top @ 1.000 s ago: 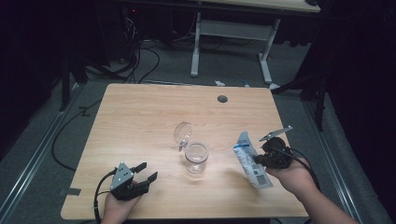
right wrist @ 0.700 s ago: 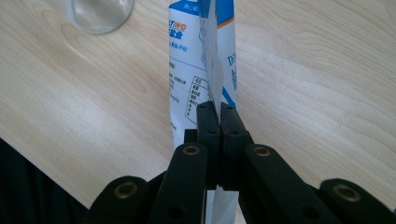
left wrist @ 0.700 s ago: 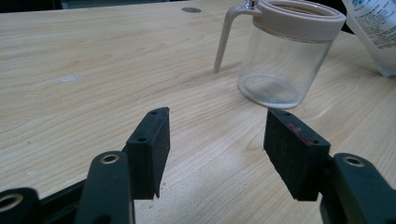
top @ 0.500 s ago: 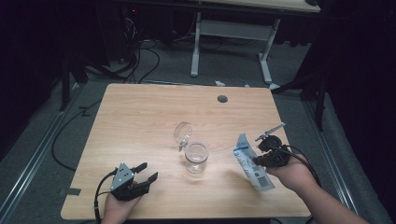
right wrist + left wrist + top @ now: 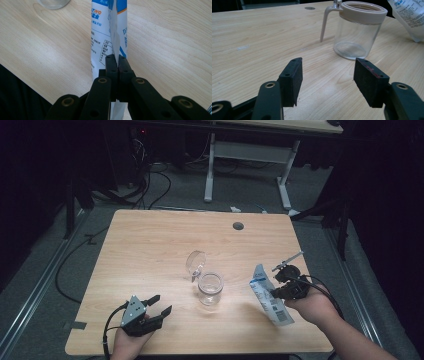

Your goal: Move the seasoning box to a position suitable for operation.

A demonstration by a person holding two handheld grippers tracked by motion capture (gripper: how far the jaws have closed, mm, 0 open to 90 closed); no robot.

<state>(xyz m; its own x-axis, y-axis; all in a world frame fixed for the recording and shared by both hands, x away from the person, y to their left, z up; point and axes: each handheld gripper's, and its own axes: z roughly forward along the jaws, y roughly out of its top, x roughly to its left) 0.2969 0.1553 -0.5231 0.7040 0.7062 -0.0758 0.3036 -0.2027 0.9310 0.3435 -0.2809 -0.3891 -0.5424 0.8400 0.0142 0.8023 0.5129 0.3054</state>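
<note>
The right hand-held gripper (image 5: 278, 285), clamped on the pouch (image 5: 267, 296), sits right of the open jar (image 5: 210, 289); the left hand-held gripper (image 5: 161, 304) gapes empty, near-left.

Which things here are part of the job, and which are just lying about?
In use:
- blue-and-white pouch, pinched in the right tongs
- glass jar with its lid flipped open
- left tongs, open

Lying about:
- cables on the floor
- white desk frame behind

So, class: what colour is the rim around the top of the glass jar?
Beige, on the glass jar's rim; the left gripper view shows it best.
</note>
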